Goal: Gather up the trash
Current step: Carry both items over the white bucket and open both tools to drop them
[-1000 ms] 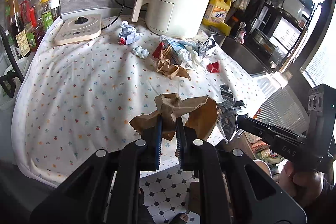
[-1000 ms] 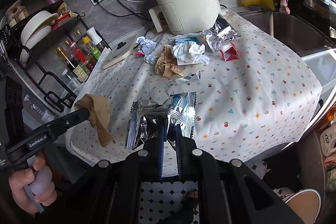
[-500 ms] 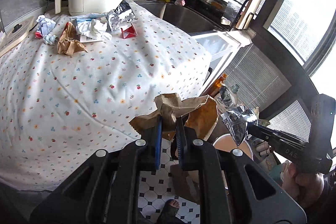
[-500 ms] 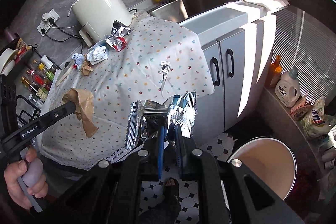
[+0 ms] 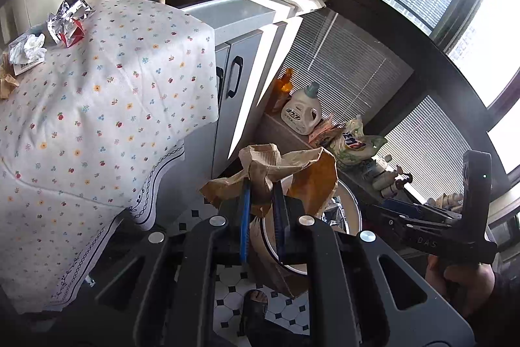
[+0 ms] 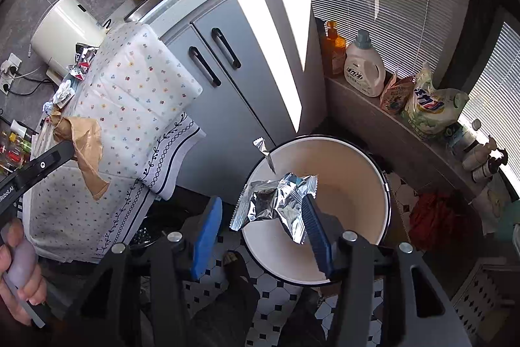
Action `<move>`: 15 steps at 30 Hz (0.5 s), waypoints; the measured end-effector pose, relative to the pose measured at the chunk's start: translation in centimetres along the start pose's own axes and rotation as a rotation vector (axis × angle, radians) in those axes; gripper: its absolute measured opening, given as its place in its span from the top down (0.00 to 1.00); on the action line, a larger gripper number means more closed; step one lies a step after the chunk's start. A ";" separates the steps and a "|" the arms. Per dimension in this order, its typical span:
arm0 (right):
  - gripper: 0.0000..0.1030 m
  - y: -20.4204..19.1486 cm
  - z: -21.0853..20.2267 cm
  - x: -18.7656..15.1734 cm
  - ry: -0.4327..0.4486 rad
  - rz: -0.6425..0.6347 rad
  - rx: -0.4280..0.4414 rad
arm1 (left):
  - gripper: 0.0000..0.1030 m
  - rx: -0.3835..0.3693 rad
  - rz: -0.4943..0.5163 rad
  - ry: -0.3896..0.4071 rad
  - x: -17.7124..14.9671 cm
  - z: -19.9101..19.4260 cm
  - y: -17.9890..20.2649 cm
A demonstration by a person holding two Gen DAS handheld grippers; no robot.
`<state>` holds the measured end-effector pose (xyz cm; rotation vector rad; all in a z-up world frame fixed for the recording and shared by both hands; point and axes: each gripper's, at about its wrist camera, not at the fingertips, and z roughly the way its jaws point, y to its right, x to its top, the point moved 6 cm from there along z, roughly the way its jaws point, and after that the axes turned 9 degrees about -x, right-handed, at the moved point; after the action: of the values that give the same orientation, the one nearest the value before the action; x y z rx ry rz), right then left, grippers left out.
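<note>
Brown paper bag [image 5: 276,174] clamped tight in the left tool [image 5: 261,210], hanging above the bin; "DAS" reads on the other handle. Right view: right tool [image 6: 260,226] spreading its jaws, foil wrapper [image 6: 276,200] loose against one pad over the white bin [image 6: 364,152] (keep centred, then release the bag). More trash waits on the bench [image 6: 130,93].

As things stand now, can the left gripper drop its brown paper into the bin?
Probably yes. The left gripper, shut on the brown paper, hangs above the bin, whose mouth is uncovered.
</note>
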<state>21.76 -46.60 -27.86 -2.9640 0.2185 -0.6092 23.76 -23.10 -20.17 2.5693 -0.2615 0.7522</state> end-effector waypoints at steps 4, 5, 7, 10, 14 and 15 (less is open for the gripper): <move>0.41 2.1 -0.2 -0.7 -0.006 0.038 -0.012 | 0.87 -0.014 0.026 -0.037 -0.4 1.5 1.5; 0.41 2.6 -0.4 -0.8 -0.006 0.050 -0.015 | 0.87 -0.017 0.033 -0.046 -0.5 1.9 1.9; 0.37 3.4 -0.8 -1.0 0.004 0.069 -0.026 | 0.87 -0.029 0.045 -0.064 -0.8 2.7 2.7; 0.36 5.0 -1.8 -1.1 0.026 0.092 -0.043 | 0.87 -0.054 0.065 -0.092 -1.2 4.1 4.1; 0.35 7.2 -3.4 -1.3 0.054 0.128 -0.065 | 0.87 -0.094 0.096 -0.128 -1.6 6.1 6.5; 0.35 7.7 -3.8 -1.4 0.061 0.136 -0.073 | 0.87 -0.105 0.106 -0.135 -1.7 6.6 7.1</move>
<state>18.05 -54.25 -25.96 -2.9701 0.4531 -0.6881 23.30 -32.37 -23.46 2.5257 -0.4703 0.5859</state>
